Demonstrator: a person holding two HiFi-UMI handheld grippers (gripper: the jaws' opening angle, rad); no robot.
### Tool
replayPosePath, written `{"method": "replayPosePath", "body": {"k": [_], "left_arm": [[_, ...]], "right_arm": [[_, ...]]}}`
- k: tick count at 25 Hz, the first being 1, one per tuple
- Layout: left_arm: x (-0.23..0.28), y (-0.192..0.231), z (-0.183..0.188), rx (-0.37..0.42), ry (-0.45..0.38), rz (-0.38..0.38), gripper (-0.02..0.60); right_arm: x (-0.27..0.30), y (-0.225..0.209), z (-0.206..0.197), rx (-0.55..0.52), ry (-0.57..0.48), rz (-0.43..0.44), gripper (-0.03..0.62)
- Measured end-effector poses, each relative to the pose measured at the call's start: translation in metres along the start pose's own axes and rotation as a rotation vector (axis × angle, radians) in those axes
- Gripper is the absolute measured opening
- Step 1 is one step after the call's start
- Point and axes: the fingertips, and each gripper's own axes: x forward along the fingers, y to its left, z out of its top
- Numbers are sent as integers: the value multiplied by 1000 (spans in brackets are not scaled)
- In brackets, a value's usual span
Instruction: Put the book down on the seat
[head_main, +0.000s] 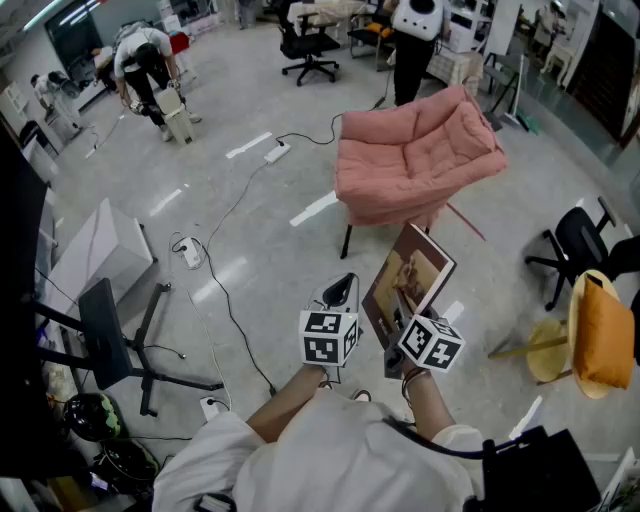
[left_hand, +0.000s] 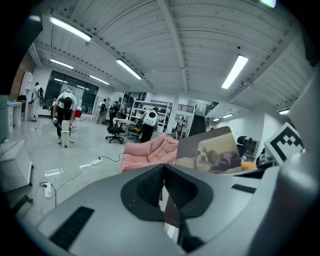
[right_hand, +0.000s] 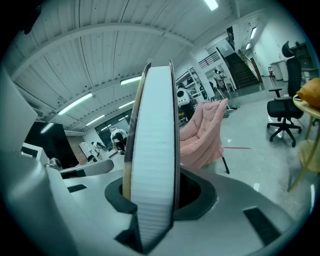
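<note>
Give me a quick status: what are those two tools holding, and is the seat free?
Right hand-held gripper shut on the book. Left hand-held gripper shut, empty. Pink seat ahead, cushion bare.

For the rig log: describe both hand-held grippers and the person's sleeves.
The left hand-held gripper and right hand-held gripper each have a smooth grey body, black jaws and a white cube with black square markers. The person's top is white with short sleeves.
</note>
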Motion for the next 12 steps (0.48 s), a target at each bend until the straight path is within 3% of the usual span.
{"method": "replayPosePath", "body": {"k": [12], "left_arm": [[-4,18,1,-38,-4,-3,9]], "right_arm": [[2,9,-9,2,7,-20,149]]}}
